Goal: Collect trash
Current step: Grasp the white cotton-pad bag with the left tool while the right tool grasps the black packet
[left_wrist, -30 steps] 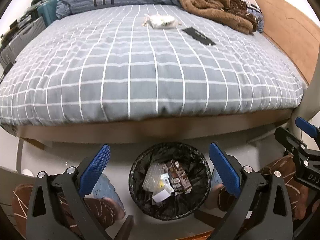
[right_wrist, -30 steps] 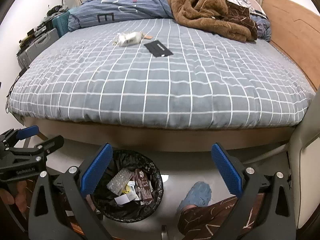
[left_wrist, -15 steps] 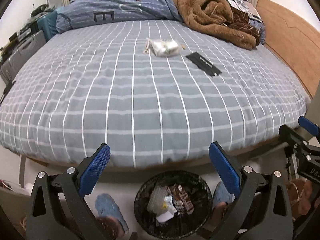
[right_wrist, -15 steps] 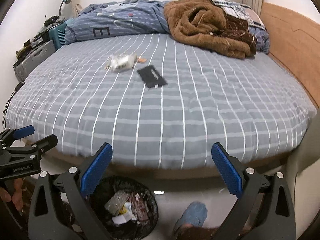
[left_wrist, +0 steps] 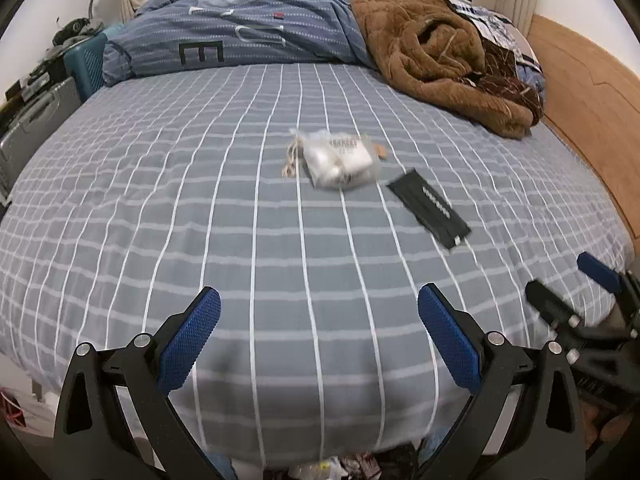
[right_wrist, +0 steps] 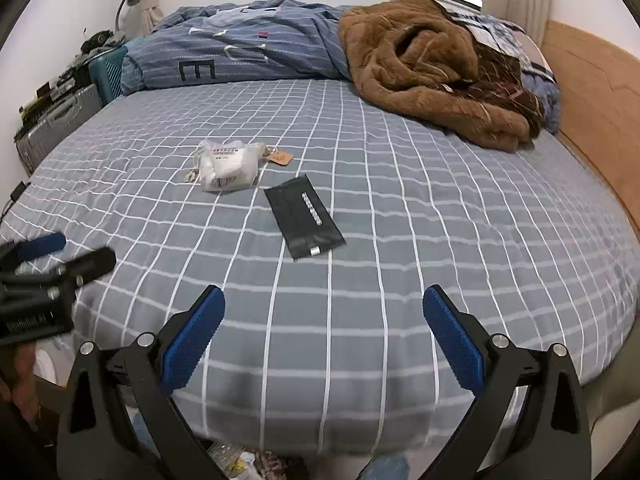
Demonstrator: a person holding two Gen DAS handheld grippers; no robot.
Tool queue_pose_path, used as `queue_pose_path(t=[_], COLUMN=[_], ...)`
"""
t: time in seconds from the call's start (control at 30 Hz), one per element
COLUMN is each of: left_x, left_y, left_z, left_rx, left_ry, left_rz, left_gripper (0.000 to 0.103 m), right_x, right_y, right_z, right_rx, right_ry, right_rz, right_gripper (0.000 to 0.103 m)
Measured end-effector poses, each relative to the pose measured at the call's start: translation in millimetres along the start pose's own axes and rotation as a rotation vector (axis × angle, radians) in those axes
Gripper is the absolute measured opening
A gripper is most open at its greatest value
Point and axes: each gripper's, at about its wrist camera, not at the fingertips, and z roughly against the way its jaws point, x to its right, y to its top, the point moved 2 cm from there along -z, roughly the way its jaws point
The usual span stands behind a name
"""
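Note:
A clear plastic bag with white contents [left_wrist: 340, 158] lies mid-bed on the grey checked sheet; it also shows in the right wrist view [right_wrist: 230, 166]. A flat black packet [left_wrist: 428, 208] lies just right of it, also in the right wrist view [right_wrist: 304, 216]. A small brown tag [right_wrist: 280, 157] and string lie beside the bag. My left gripper [left_wrist: 319, 340] is open and empty over the bed's near edge. My right gripper [right_wrist: 324, 338] is open and empty, likewise short of the packet. The trash bin's contents [right_wrist: 240, 462] peek in at the bottom edge.
A brown fleece blanket [left_wrist: 436, 56] and a blue duvet [left_wrist: 240, 40] are heaped at the far side. A wooden headboard [right_wrist: 592, 120] runs along the right. Suitcases [right_wrist: 60, 120] stand left of the bed. The other gripper shows at each view's side [left_wrist: 580, 320].
Both grippers have risen from over the floor bin and moved forward above the bed's edge. The bin has dropped almost out of view. The bag and packet now look nearer.

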Motion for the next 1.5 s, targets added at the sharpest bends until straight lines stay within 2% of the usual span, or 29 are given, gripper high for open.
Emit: queue_pose_path(t=[0.33,0.57,0.7,0.83,1.07,1.17,1.3,1.47,1.5], left_x=[2.5,8.3,15.3,19.8,33.3,33.4,34.2,28.7,28.9], left_y=[60.2,87.6,101.1,110.5,113.8,110.5,109.1,108.1,107.6], left_z=[-37.6,-70.3,-104.1,-135.4,-163.6,-172.2,-175.4,-176.7,-177.1], left_rx=[0.033,0.021,-0.009,-0.058,-0.066,-0.086,-0.086,-0.093,-0.099], left_ry=[0.009,-0.005,-0.001,-0.035,-0.044,-0.053,-0.028,-0.039,-0.048], left_rz=[-0.009,-0.014,-0.031,-0.016,-0.047,-0.033,-0.047,-0.024,-0.019], left_gripper=[0.097,0.097,0.097,0.097,0.097,0.097,0.09,0.07,0.064], right_x=[5.4,4.1,6.1,4.1,-11.8,-20.8,-23.1,-21.8,-21.5], right_y=[28.2,47.0,50.6,53.2,48.8,44.7,41.3,41.7,41.8], right_z=[-57.7,-89.7,-116.5,-137.5,-163.5,-168.2,-169.2,-169.4,-169.4], right_rx=[-0.019,-0.038,-0.078,-0.104,-0.139,-0.151,-0.152,-0.16,-0.161], right_ry=[0.01,0.026,0.055,0.091,0.121,0.122,0.125,0.145,0.147], right_rz=[0.018,0.061,0.047,0.018,0.027,0.063,0.067,0.061,0.061], right_gripper=[0.095,0.095,0.095,0.095,0.095,0.09,0.086,0.075,0.07])
